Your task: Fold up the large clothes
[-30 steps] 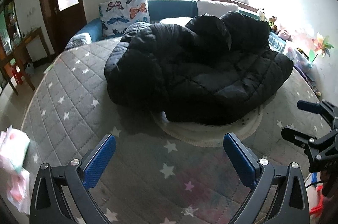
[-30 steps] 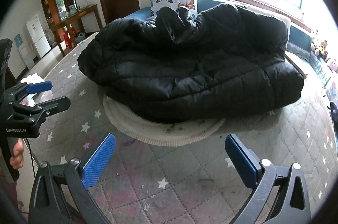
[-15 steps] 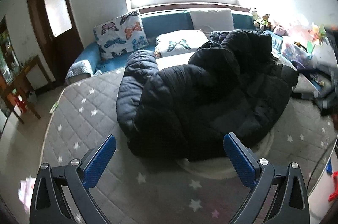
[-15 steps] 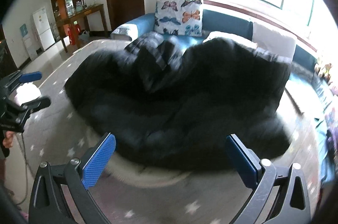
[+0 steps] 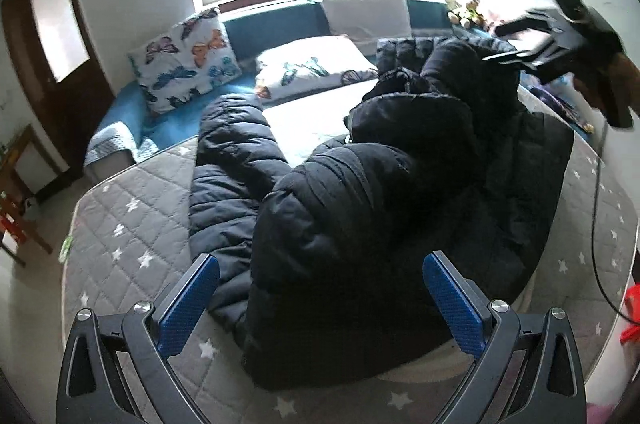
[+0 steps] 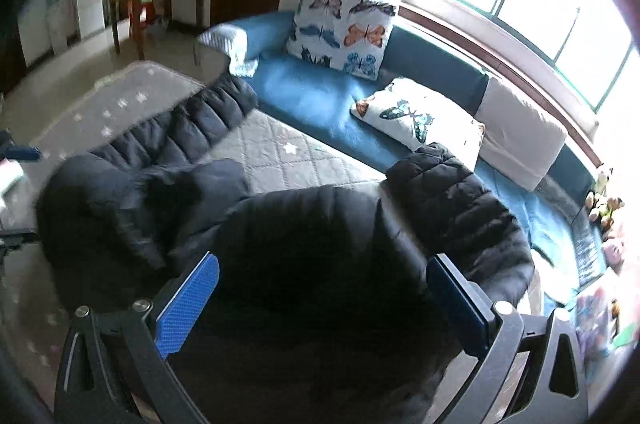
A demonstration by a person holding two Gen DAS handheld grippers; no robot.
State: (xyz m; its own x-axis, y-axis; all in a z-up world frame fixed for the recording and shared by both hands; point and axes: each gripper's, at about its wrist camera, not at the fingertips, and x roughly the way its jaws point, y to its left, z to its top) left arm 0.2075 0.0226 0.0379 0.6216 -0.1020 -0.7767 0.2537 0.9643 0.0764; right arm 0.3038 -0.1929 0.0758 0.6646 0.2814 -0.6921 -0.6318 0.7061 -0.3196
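A large black puffer jacket (image 5: 360, 208) lies crumpled on a grey star-patterned quilt (image 5: 128, 224). One sleeve (image 5: 232, 152) stretches toward the far left. My left gripper (image 5: 320, 296) is open and empty, just above the jacket's near edge. In the right wrist view the jacket (image 6: 304, 248) fills the foreground, and my right gripper (image 6: 320, 300) is open and empty above it. The right gripper also shows in the left wrist view (image 5: 520, 44), raised over the jacket's far right side.
A blue sofa (image 6: 304, 88) with butterfly pillows (image 6: 344, 32) and a white cushion (image 6: 520, 132) runs under the window. Toys (image 5: 464, 8) sit at the far right. A wooden table (image 6: 156, 0) and door stand at the left. A cable (image 5: 596, 224) hangs at right.
Both grippers have moved forward and up over the jacket. The right gripper has swung from the bed's near right edge to above the jacket's far right side. Both stay open.
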